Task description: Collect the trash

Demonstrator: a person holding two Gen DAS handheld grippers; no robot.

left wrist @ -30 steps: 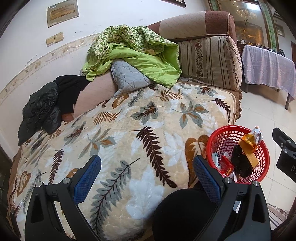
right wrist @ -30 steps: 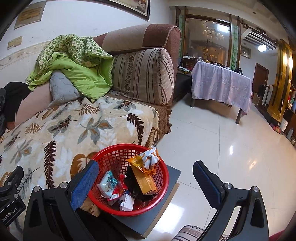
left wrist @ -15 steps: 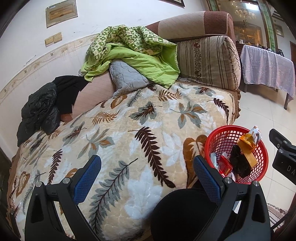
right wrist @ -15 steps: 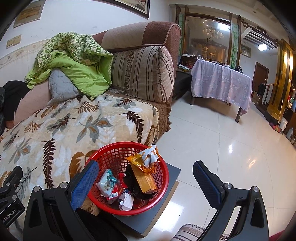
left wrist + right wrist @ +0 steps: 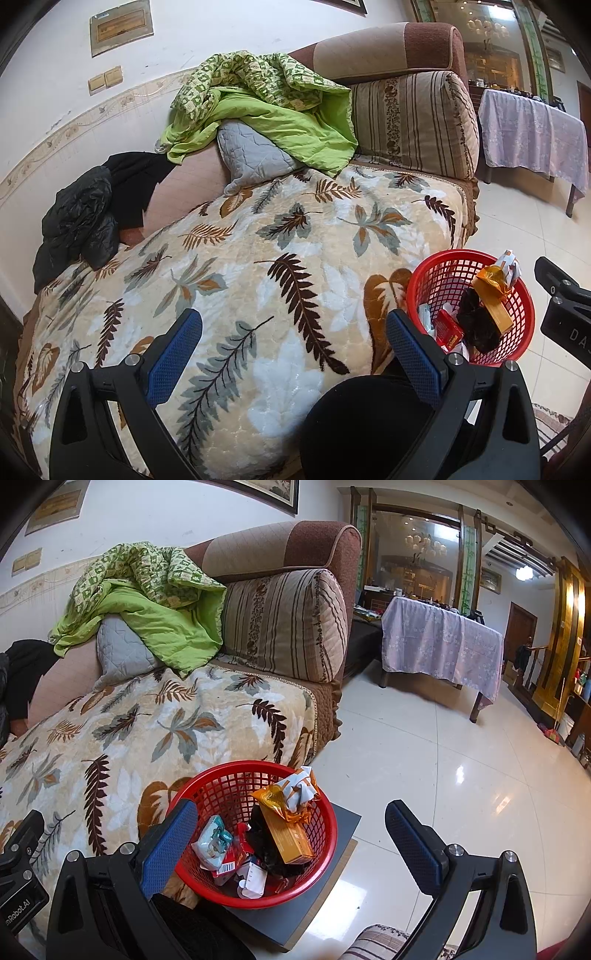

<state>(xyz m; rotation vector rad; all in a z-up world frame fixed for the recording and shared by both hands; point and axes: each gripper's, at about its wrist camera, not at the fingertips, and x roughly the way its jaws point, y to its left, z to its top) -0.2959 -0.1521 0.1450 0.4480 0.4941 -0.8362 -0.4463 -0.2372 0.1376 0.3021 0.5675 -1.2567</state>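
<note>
Since the earlier pictures both cameras have pulled back and up a little, so the sofa [image 5: 280,266] looks a bit farther off and the basket [image 5: 207,790] sits a little lower in the right view. Nothing else has shifted. The leafy blanket [image 5: 236,258] fills the middle of the left view, and I see no trash on it. The red basket is at the lower right there, on a grey stand [image 5: 332,871] beside the sofa. Inside it lie an orange box [image 5: 286,834], a black crumpled thing [image 5: 266,845] and small wrappers [image 5: 216,840]. The left gripper [image 5: 291,354] and right gripper [image 5: 291,838] are both wide open and hold nothing. I think the job is nearly done.
</note>
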